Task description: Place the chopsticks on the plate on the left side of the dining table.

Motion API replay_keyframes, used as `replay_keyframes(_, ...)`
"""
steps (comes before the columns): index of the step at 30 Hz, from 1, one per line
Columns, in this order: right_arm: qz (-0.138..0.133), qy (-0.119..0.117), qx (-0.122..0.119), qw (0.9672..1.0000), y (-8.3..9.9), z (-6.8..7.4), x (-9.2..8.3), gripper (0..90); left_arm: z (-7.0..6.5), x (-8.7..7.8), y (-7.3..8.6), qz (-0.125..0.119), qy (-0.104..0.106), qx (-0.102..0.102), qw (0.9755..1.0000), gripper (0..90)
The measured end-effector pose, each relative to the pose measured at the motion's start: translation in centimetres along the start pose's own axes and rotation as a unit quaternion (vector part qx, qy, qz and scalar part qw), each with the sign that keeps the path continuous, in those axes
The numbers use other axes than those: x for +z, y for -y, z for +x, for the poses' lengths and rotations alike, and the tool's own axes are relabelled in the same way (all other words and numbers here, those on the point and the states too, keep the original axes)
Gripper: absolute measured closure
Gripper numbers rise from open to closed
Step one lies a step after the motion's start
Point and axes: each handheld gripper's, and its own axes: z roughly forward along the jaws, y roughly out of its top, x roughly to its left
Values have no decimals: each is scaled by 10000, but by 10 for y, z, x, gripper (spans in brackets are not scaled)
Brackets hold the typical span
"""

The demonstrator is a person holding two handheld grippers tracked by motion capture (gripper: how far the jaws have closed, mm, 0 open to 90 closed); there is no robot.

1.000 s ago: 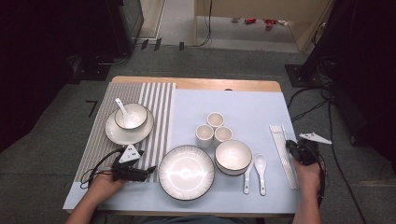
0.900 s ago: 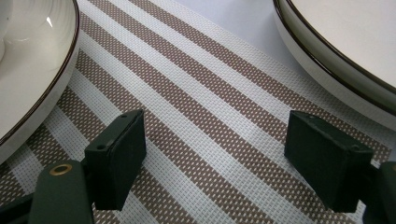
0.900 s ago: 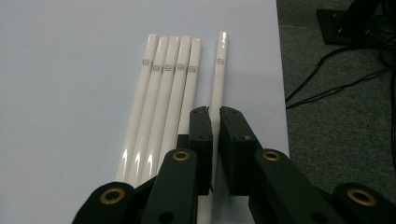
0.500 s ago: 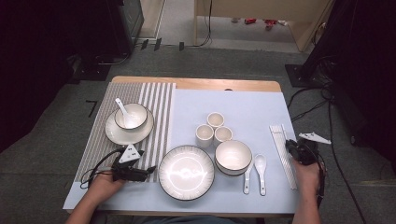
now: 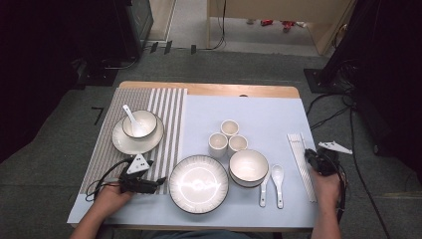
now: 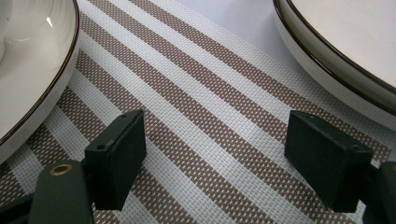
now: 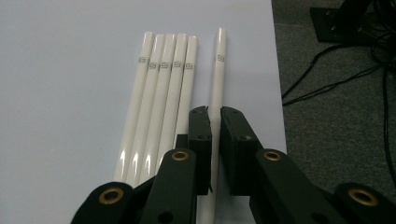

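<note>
Several white chopsticks [image 7: 159,93] lie side by side on the pale blue mat [image 7: 70,70] near its right edge. One chopstick [image 7: 218,70] lies a little apart from them and runs between the jaws of my right gripper [image 7: 215,126], which have just been closing and now pinch it. In the high view that gripper [image 5: 312,156] sits at the near part of the chopsticks [image 5: 300,154]. My left gripper [image 6: 215,158] is open over the striped placemat [image 6: 201,93], nothing between its jaws; in the high view the left gripper [image 5: 160,184] lies just left of the large plate [image 5: 198,183].
A bowl with a spoon [image 5: 140,123] sits on a saucer at the left. Three small cups [image 5: 228,136], a bowl [image 5: 248,167] and two white spoons [image 5: 271,183] stand mid-table. Cables trail on the floor [image 7: 336,93] right of the table edge.
</note>
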Motion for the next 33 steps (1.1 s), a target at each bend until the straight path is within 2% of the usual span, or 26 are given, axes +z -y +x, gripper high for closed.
replay_keyframes(5, 1, -65, 123, 9999, -1, -2, 0, 841, 0, 0, 0, -1, 1, 1, 10000, 212)
replay_keyframes(10, -31, -62, 145, 9999, -3, -3, 2, 838, 0, 0, 0, -2, 1, 1, 10000, 212)
replay_keyframes(14, -23, -48, 110, 9999, -2, -2, 2, 816, 0, 0, 0, 4, -1, 1, 10000, 212)
replay_keyframes(17, 2, -37, 148, 9999, -1, -2, 1, 818, 0, 0, 0, -2, -1, 0, 10000, 212)
replay_keyframes(23, 8, 4, 76, 10000, 1, -1, -3, 826, 0, 0, 0, -5, -6, 8, 10000, 212)
replay_keyframes(26, 8, 7, 114, 9999, 2, -1, -3, 835, 0, 0, 0, -5, -5, 8, 10000, 212)
replay_keyframes(30, 21, -66, 279, 9996, 1, -4, -3, 844, 0, 0, 0, -4, -2, 6, 10000, 212)
replay_keyframes(33, 22, -45, 263, 9996, 0, -4, -3, 845, 0, 0, 0, -4, -4, 0, 10000, 212)
